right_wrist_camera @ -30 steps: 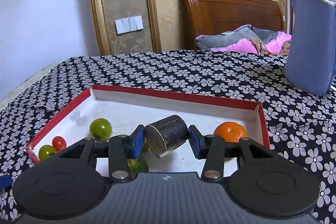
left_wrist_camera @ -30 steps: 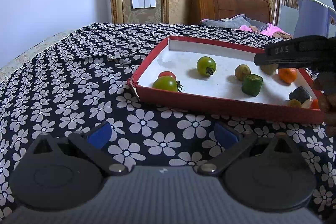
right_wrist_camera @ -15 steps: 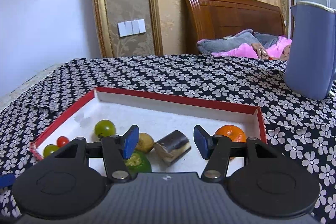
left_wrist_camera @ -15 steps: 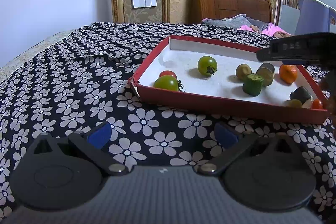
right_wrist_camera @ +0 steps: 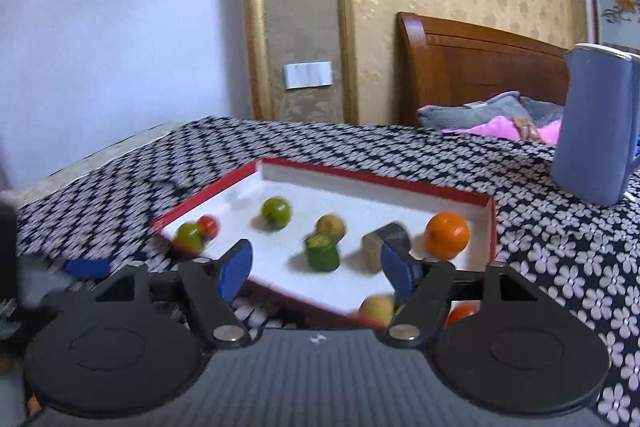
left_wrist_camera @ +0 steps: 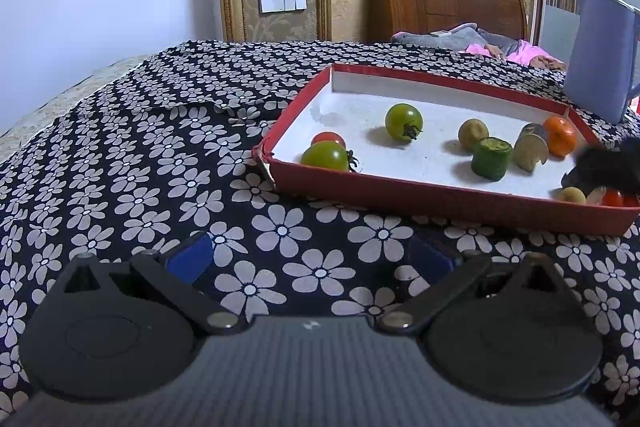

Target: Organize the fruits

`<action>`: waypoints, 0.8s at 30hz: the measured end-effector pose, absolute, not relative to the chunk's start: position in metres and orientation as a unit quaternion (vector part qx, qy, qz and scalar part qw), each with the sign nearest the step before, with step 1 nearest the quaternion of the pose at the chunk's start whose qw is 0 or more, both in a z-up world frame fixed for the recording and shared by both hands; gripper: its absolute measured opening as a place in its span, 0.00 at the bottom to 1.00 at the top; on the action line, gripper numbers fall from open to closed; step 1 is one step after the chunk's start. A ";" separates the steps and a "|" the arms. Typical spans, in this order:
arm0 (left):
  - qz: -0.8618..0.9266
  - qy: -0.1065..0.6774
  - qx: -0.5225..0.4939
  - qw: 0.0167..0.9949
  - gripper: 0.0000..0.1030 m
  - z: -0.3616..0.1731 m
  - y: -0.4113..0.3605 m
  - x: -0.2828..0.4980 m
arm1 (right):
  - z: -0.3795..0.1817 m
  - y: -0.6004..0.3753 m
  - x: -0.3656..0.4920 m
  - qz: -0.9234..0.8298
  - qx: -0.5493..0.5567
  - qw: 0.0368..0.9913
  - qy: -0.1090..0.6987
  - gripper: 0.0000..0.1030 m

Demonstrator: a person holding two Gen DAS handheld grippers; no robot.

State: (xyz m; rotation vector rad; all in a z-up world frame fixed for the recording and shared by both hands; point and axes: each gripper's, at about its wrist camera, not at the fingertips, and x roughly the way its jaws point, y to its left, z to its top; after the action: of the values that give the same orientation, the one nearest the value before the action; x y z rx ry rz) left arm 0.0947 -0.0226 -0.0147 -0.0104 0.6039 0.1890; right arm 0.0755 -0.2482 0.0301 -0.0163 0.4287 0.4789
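Note:
A red-rimmed white tray point(left_wrist_camera: 440, 193) point(right_wrist_camera: 208, 193) lies on the flowered cloth. In it are green tomatoes point(left_wrist_camera: 404, 121) point(left_wrist_camera: 325, 155), a red tomato point(left_wrist_camera: 328, 137), a green cut piece point(left_wrist_camera: 491, 158) point(right_wrist_camera: 322, 251), a brown fruit point(left_wrist_camera: 473, 131), a dark cut piece point(left_wrist_camera: 530, 151) point(right_wrist_camera: 386, 239) and an orange point(left_wrist_camera: 561, 135) point(right_wrist_camera: 447, 235). My left gripper point(left_wrist_camera: 312, 255) is open and empty, low over the cloth before the tray. My right gripper point(right_wrist_camera: 316, 267) is open and empty, above the tray's near corner.
A blue-violet jug point(left_wrist_camera: 600, 55) point(right_wrist_camera: 596, 123) stands behind the tray at the right. Small fruits point(left_wrist_camera: 573, 195) lie in the tray's near right corner. A wooden headboard point(left_wrist_camera: 444, 3) and bedding point(right_wrist_camera: 500, 125) lie behind. The right wrist view is blurred by motion.
My right gripper opened and let the dark cut piece down in the tray beside the orange, then drew back and up. My left gripper stayed put.

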 end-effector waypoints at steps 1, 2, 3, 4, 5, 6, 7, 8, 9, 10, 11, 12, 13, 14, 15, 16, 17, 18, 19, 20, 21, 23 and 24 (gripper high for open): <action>0.093 0.297 -0.006 0.950 1.00 -0.015 -0.022 0.095 | 0.029 -0.248 0.070 0.241 -0.014 0.947 0.210 0.78; 0.093 0.298 -0.006 0.950 1.00 -0.015 -0.022 0.095 | 0.027 -0.247 0.065 0.247 -0.023 0.946 0.210 0.78; 0.091 0.299 -0.006 0.950 1.00 -0.015 -0.022 0.095 | 0.025 -0.247 0.060 0.252 -0.031 0.944 0.210 0.79; 0.091 0.300 -0.006 0.950 1.00 -0.015 -0.022 0.095 | 0.023 -0.246 0.055 0.258 -0.038 0.942 0.212 0.79; 0.091 0.300 -0.005 0.950 1.00 -0.015 -0.023 0.095 | 0.021 -0.245 0.051 0.262 -0.042 0.940 0.214 0.79; 0.091 0.300 -0.004 0.950 1.00 -0.015 -0.023 0.095 | 0.018 -0.245 0.048 0.266 -0.043 0.939 0.216 0.80; 0.091 0.300 -0.005 0.949 1.00 -0.015 -0.023 0.096 | 0.016 -0.246 0.045 0.269 -0.041 0.937 0.218 0.80; 0.090 0.301 -0.005 0.949 1.00 -0.015 -0.023 0.096 | 0.014 -0.246 0.043 0.272 -0.037 0.936 0.221 0.80; 0.089 0.301 -0.004 0.949 1.00 -0.015 -0.023 0.095 | 0.012 -0.247 0.041 0.274 -0.031 0.935 0.224 0.82; 0.088 0.301 -0.003 0.950 1.00 -0.015 -0.023 0.096 | 0.009 -0.247 0.040 0.274 -0.027 0.934 0.226 0.83; 0.086 0.302 -0.002 0.949 1.00 -0.016 -0.023 0.096 | 0.007 -0.247 0.040 0.274 -0.025 0.934 0.230 0.83; 0.083 0.304 0.000 0.949 1.00 -0.016 -0.024 0.096 | 0.005 -0.247 0.040 0.271 -0.025 0.933 0.234 0.84; 0.081 0.306 0.003 0.949 1.00 -0.016 -0.025 0.097 | 0.003 -0.246 0.041 0.266 -0.027 0.933 0.239 0.87; 0.079 0.306 0.007 0.949 1.00 -0.016 -0.026 0.097 | 0.001 -0.245 0.042 0.260 -0.030 0.934 0.242 0.89; 0.077 0.308 0.013 0.948 1.00 -0.015 -0.028 0.097 | 0.000 -0.244 0.042 0.250 -0.033 0.937 0.242 0.92; 0.075 0.308 0.017 0.948 1.00 -0.015 -0.030 0.098 | -0.001 -0.243 0.042 0.241 -0.035 0.940 0.240 0.93; 0.073 0.308 0.021 0.948 1.00 -0.014 -0.031 0.098 | -0.001 -0.241 0.043 0.235 -0.037 0.941 0.243 0.93; 0.069 0.310 0.024 0.948 1.00 -0.014 -0.033 0.098 | -0.002 -0.239 0.045 0.231 -0.042 0.940 0.249 0.94; 0.065 0.312 0.026 0.947 1.00 -0.014 -0.035 0.099 | -0.004 -0.238 0.048 0.229 -0.049 0.938 0.257 0.96; 0.061 0.314 0.026 0.947 1.00 -0.013 -0.036 0.099 | -0.006 -0.235 0.050 0.225 -0.056 0.936 0.264 0.97; 0.057 0.315 0.024 0.947 1.00 -0.013 -0.037 0.099 | -0.007 -0.234 0.051 0.220 -0.061 0.936 0.269 0.98; 0.052 0.315 0.023 0.947 1.00 -0.013 -0.039 0.100 | -0.011 -0.232 0.055 0.209 -0.068 0.934 0.282 0.98; 0.054 0.317 0.025 0.947 1.00 -0.013 -0.040 0.101 | -0.013 -0.232 0.057 0.206 -0.069 0.933 0.287 0.98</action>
State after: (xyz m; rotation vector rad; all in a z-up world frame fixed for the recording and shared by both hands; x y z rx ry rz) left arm 0.1010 -0.0399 -0.0132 0.0513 0.6448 0.1098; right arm 0.0566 -0.2316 -0.0126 -0.1420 0.5868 0.4206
